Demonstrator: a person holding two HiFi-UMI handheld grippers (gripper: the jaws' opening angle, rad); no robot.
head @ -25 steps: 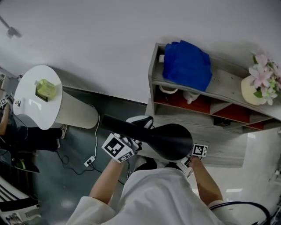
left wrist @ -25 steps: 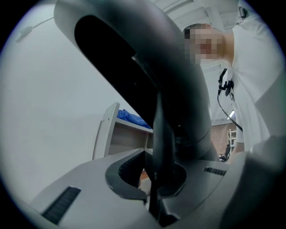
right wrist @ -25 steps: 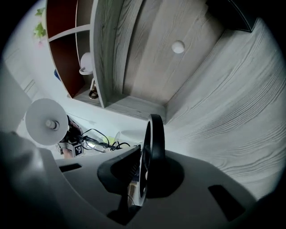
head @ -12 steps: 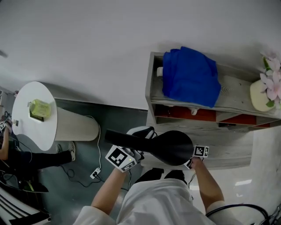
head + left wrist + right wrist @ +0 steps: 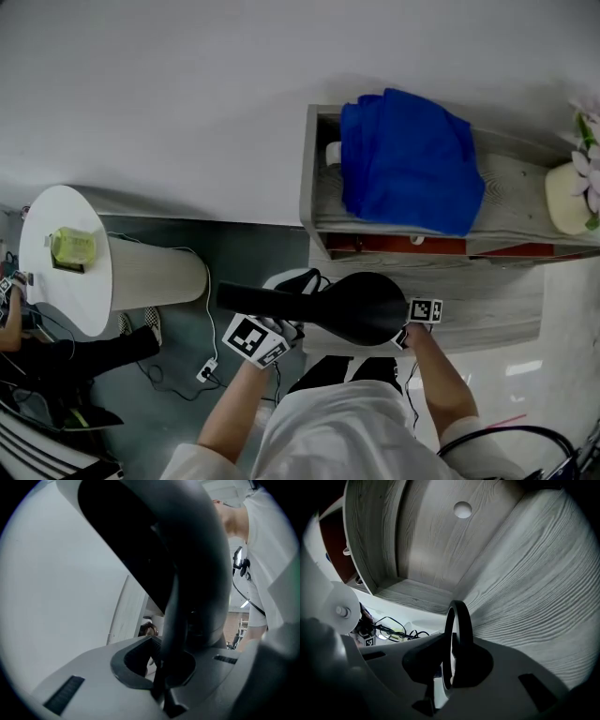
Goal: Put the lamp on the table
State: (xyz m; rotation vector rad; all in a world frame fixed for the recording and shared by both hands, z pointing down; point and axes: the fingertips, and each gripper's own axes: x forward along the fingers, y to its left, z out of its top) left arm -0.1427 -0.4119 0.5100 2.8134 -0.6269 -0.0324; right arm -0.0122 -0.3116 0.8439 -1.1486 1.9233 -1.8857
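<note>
- Head view: black lamp (image 5: 361,305) held lying crosswise, narrow end leftward, round end rightward, just short of wood-grain table (image 5: 497,314); left gripper (image 5: 289,324) and right gripper (image 5: 403,330) underneath.
- Left gripper view: clamped on lamp's dark edge (image 5: 171,634).
- Right gripper view: shut on thin rim (image 5: 457,639); nearer the table.

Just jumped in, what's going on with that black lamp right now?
A person holds a black lamp in the air with both claws. The left claw is shut on its dark stem; the right claw is shut on its thin black rim. The lamp hangs in front of the wooden shelf unit with the blue cloth on top, not yet set down.
</note>
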